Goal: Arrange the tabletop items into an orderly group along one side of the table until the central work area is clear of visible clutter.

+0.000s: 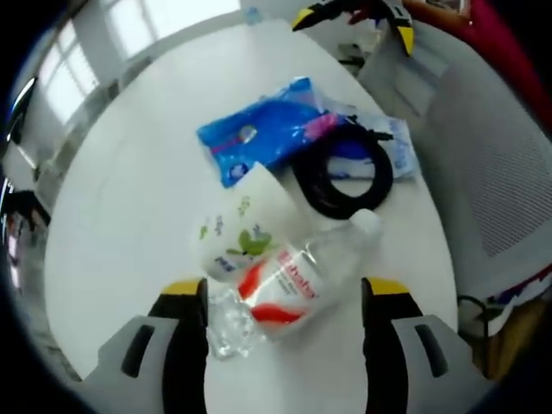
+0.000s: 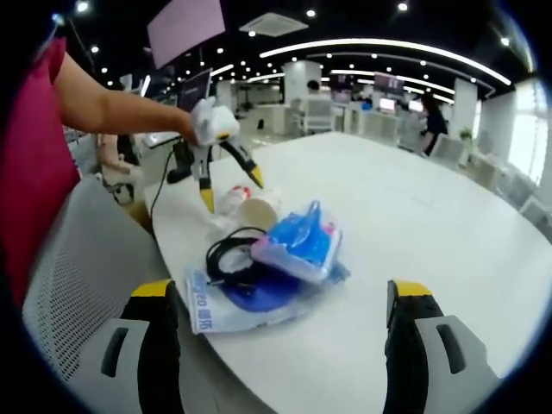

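A crushed clear bottle [image 1: 278,289] with a red label and a white cap lies on the white table [image 1: 129,190]. My left gripper [image 1: 285,293] is open, its yellow-tipped jaws standing on either side of the bottle. Just beyond it lie a white pouch [image 1: 237,226] with green leaves, a blue packet [image 1: 267,134] and a black cable coil [image 1: 341,177] on a clear plastic bag [image 1: 397,147]. My right gripper [image 2: 283,297] is open and holds nothing, near the table edge before the bag [image 2: 216,310], cable [image 2: 226,254] and blue packet [image 2: 297,237]. Past them a gloved hand holds the left gripper [image 2: 231,188] over the bottle [image 2: 231,200].
A grey mesh chair [image 2: 78,259] stands against the table edge beside the pile, also seen in the left gripper view [image 1: 492,172]. A person's red sleeve [image 2: 34,147] is at the left. The table [image 2: 414,198] stretches bare to the right of the pile. Office desks fill the background.
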### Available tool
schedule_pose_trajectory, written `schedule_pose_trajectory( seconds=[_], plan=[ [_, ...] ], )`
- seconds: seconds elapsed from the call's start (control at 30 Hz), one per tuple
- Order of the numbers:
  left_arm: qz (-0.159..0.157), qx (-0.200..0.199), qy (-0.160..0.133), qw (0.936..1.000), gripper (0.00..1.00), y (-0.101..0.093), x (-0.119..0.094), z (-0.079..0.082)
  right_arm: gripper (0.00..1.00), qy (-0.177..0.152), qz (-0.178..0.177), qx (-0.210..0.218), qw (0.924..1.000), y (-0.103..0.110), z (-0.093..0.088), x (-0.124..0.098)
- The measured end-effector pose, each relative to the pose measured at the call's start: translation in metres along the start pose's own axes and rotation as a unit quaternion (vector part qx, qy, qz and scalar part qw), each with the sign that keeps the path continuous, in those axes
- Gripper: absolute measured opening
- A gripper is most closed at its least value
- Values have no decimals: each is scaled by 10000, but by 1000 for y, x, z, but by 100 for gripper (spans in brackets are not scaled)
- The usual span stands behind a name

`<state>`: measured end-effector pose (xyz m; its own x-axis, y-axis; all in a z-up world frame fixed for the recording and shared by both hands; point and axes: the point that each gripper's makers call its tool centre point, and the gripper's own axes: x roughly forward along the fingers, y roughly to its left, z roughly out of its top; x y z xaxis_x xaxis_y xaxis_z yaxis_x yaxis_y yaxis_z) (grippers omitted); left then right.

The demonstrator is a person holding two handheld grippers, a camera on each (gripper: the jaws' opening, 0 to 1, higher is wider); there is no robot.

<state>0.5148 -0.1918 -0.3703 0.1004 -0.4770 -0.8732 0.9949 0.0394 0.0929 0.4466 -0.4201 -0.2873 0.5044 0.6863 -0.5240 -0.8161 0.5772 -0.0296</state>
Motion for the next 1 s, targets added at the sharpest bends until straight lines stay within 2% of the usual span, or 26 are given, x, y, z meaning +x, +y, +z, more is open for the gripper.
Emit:
schedule_pose_trajectory(
  seconds=[0.2,0.33,0.53,1.0],
  plan=[
    [-35,-83,95,9999,67,-8,-1,-9,100,-4,8,-17,10000,1,0,0],
    [-99,-111,71,9999,65,-16,-2,-9,100,-11,5,-20,10000,1,1,-1],
    [-95,-123,67,9999,64,-16,-2,-9,100,-14,6,-18,10000,1,1,-1],
    [-193,608,251,9976,53,-14,6,-8,100,-27,-25,19,10000,0,2,-2]
  ],
)
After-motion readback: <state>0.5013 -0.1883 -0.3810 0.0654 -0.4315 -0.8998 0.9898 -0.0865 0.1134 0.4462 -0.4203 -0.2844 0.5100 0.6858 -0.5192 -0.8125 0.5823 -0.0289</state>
